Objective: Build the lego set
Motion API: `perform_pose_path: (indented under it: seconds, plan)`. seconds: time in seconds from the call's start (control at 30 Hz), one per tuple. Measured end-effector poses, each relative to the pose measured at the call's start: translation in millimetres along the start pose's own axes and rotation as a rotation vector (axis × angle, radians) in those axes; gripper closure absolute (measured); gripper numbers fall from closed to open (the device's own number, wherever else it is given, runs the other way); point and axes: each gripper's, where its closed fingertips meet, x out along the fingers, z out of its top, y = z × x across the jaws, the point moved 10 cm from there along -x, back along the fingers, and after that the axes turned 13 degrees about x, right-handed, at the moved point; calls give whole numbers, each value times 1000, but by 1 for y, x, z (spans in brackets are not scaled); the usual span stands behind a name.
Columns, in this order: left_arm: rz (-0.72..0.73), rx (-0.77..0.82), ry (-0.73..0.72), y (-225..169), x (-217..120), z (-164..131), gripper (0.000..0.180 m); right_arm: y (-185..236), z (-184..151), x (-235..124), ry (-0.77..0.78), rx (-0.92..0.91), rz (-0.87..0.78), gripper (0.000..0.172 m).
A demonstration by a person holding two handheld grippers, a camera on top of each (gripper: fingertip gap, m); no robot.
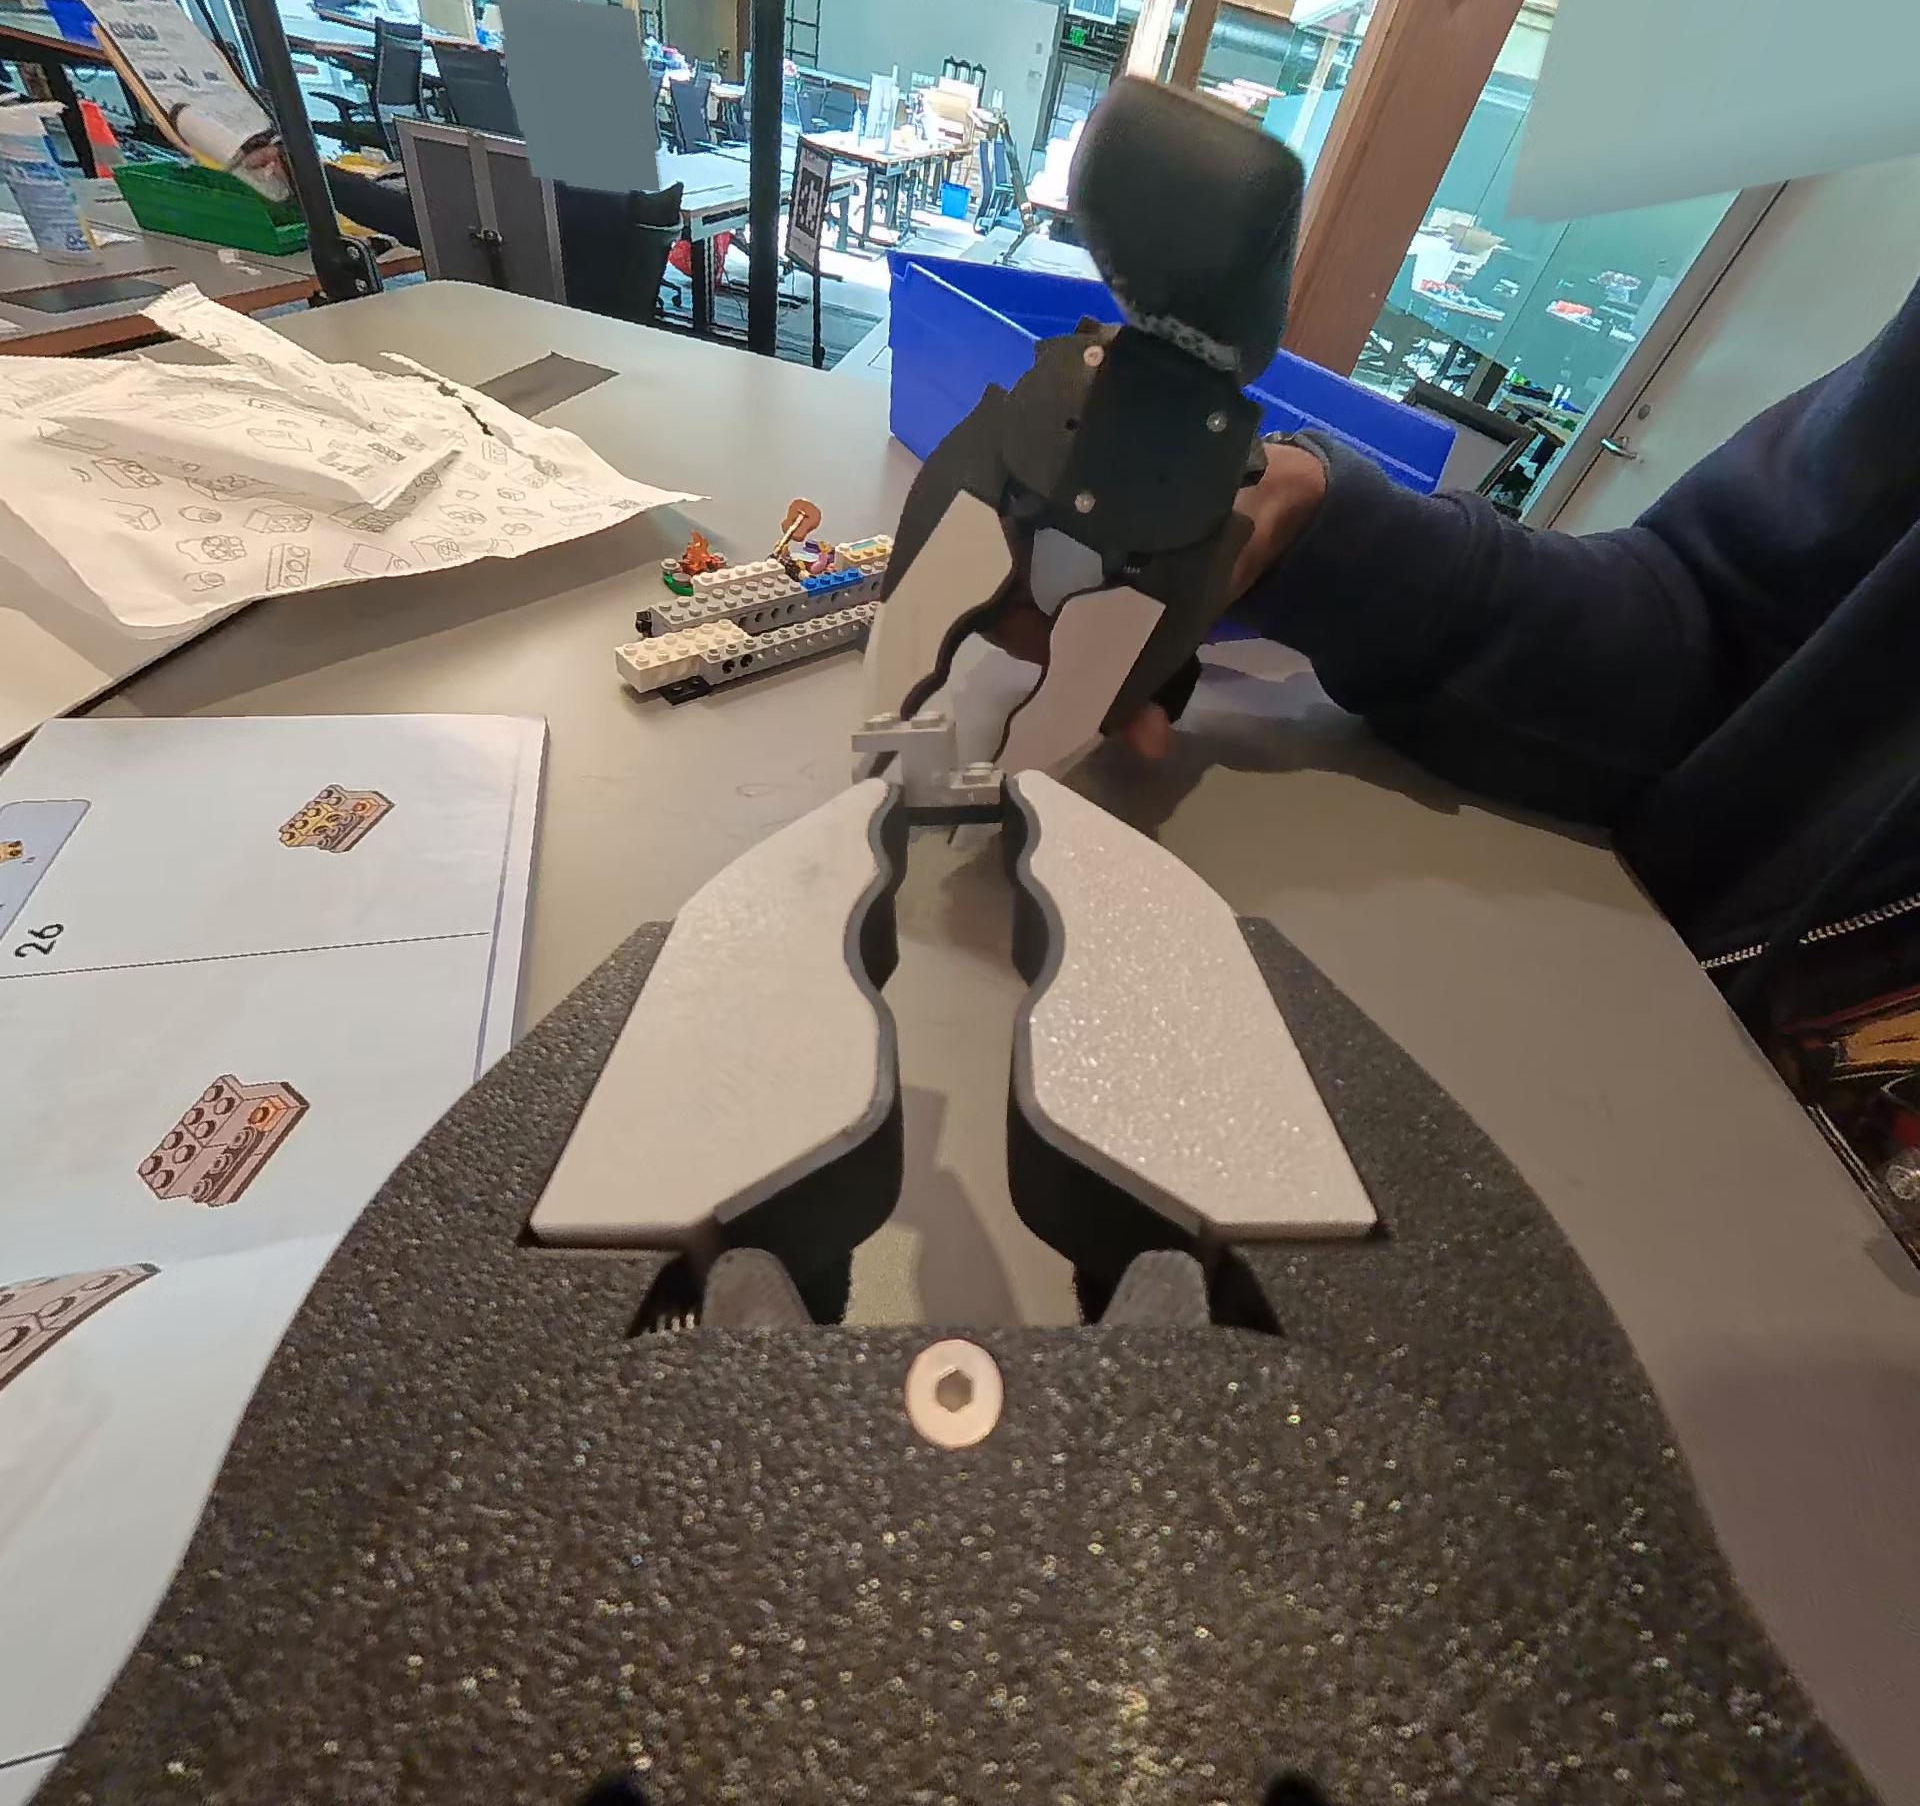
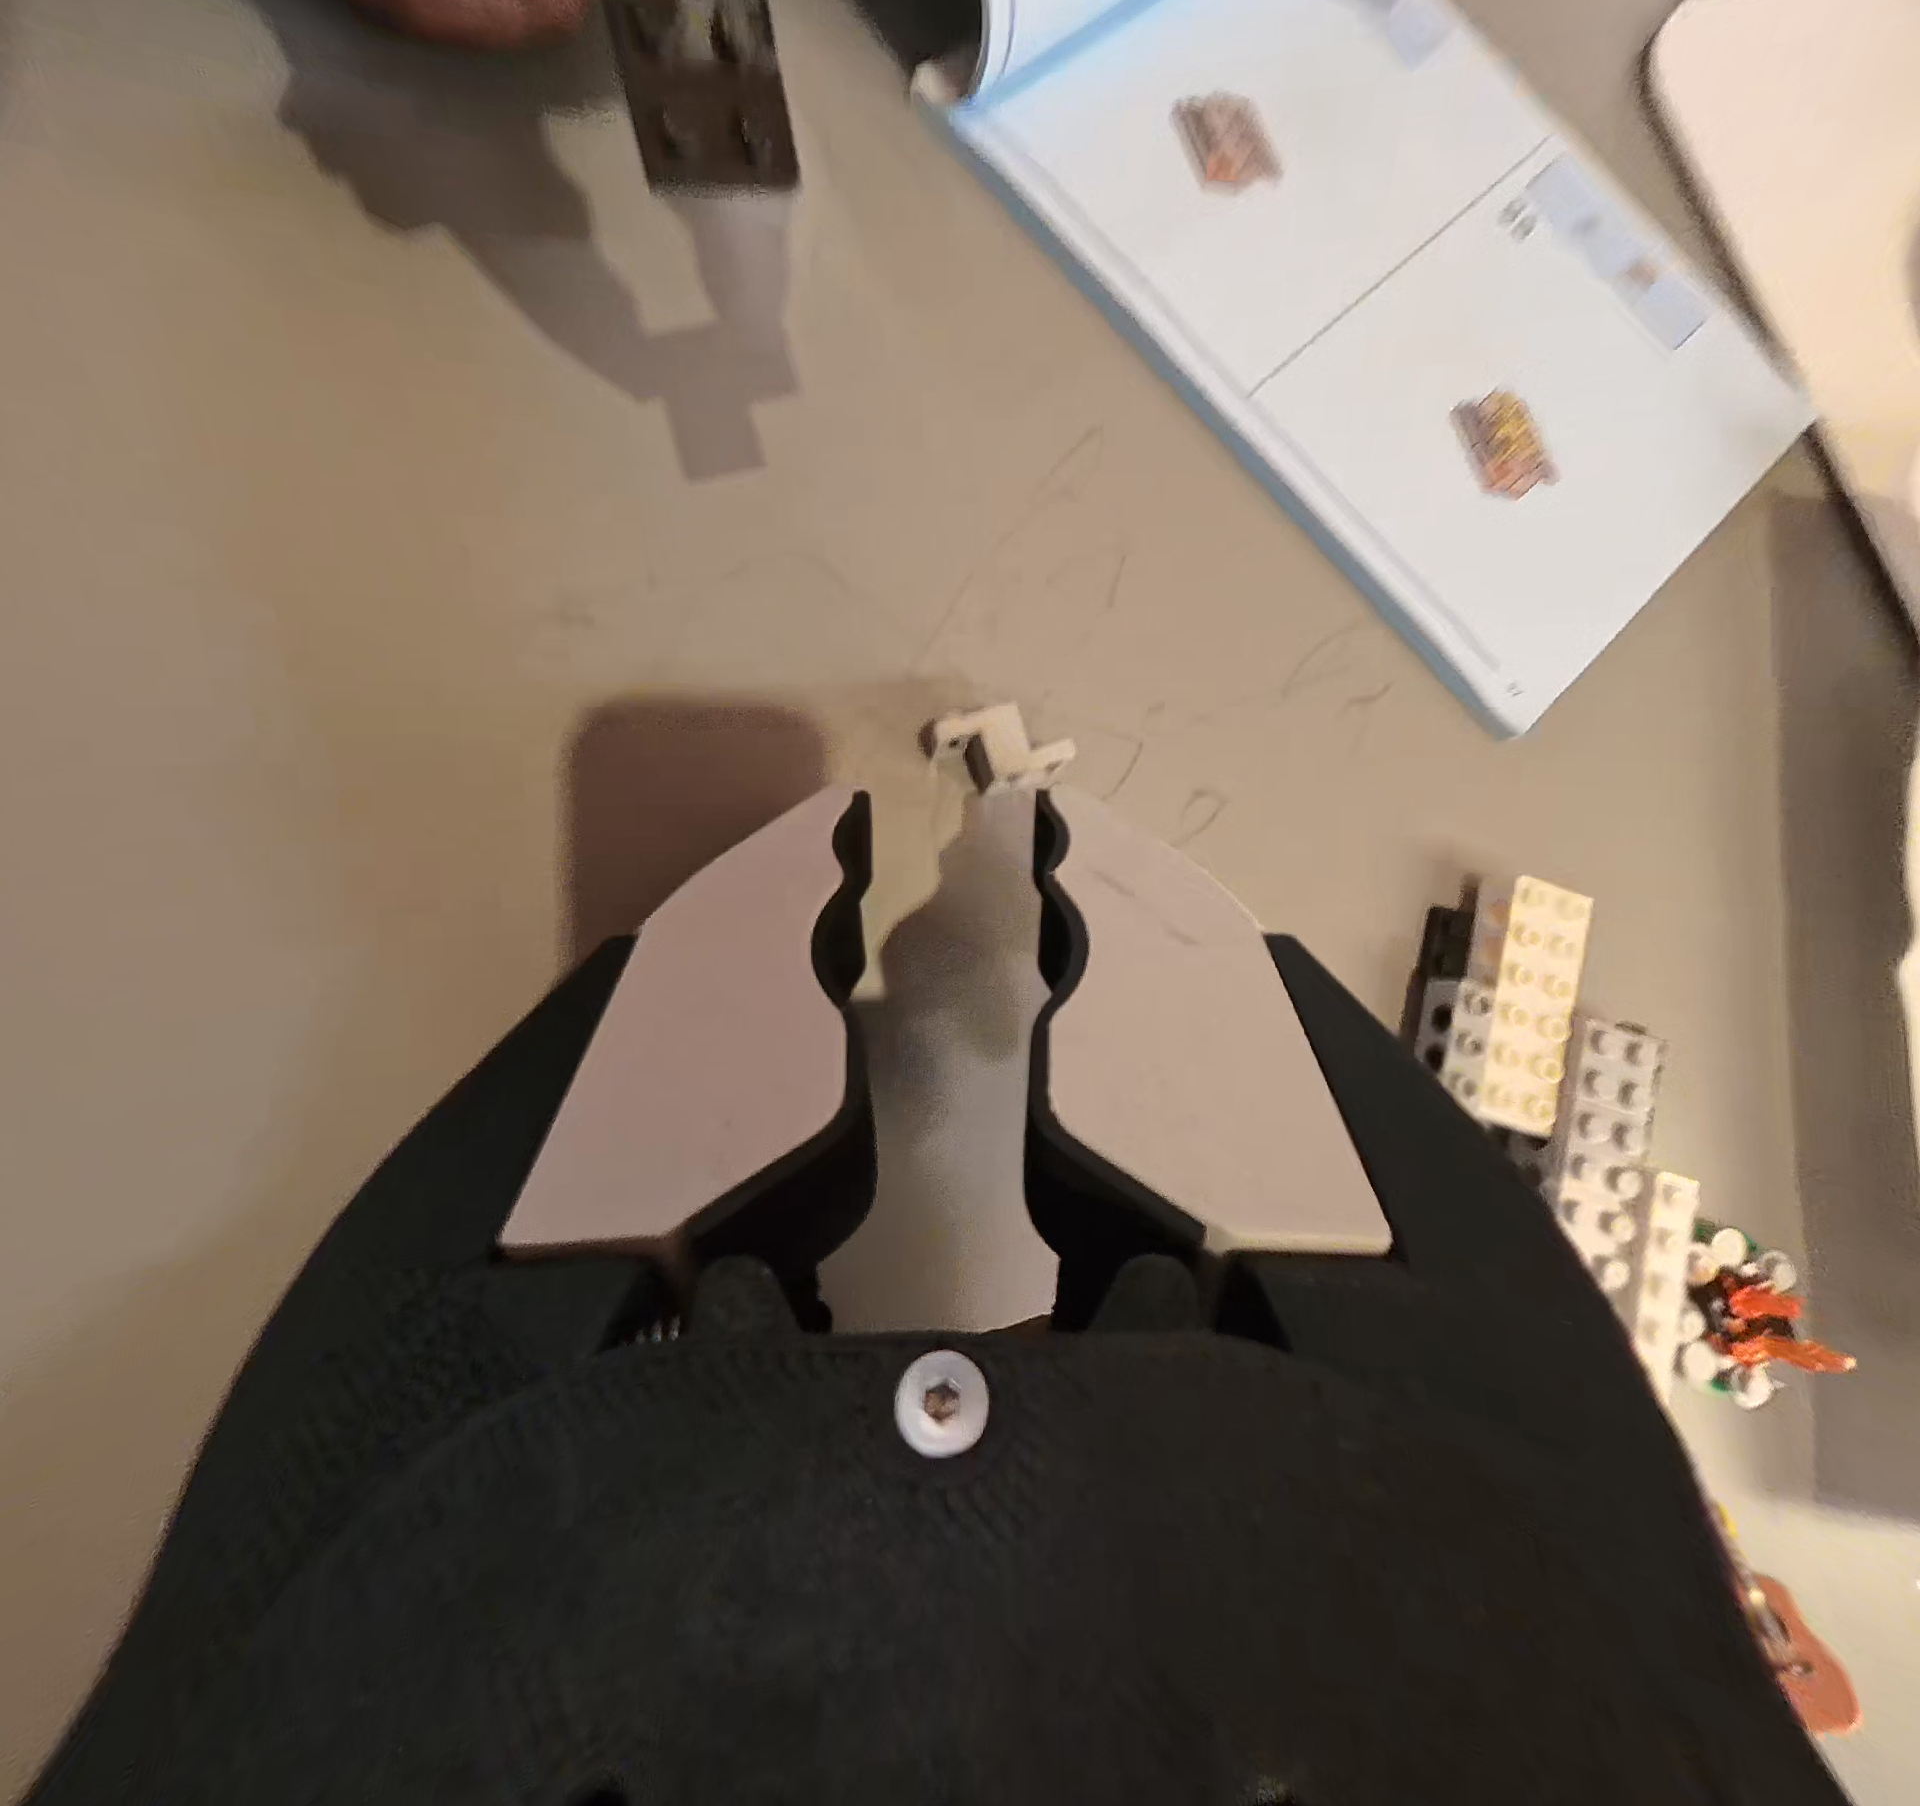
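My left gripper (image 1: pixel 951 800) is shut on a small grey stepped bracket brick (image 1: pixel 920 754) with a thin black plate under it, and holds it above the grey table (image 1: pixel 1351 977). My right gripper (image 1: pixel 971 728) points down at it from just beyond, jaws apart. Its nearer finger stands right behind the bracket's upper step. In the right wrist view the right gripper (image 2: pixel 945 800) is open. The bracket (image 2: pixel 1003 748) sits just past its right fingertip, and the left pad is clear of it.
A long grey, white and blue brick build (image 1: pixel 748 613) lies behind; it also shows in the right wrist view (image 2: pixel 1558 1081). An open instruction booklet (image 1: pixel 260 925) lies at the left, with a torn paper bag (image 1: pixel 260 468) behind it. A blue bin (image 1: pixel 977 343) and a person's dark sleeve (image 1: pixel 1558 613) are at the right. About 11 cm separates my left fingertips from my right.
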Motion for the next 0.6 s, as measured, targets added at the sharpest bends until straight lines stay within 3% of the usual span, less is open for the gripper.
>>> perform_pose_path:
  seconds: [0.1,0.6]
  plan:
    - [0,0,4,0,0,0,163,4,4,1,-67,-33,-10,143]
    - [1,-5,0,0,0,0,164,-1,-9,4,96,43,40,141]
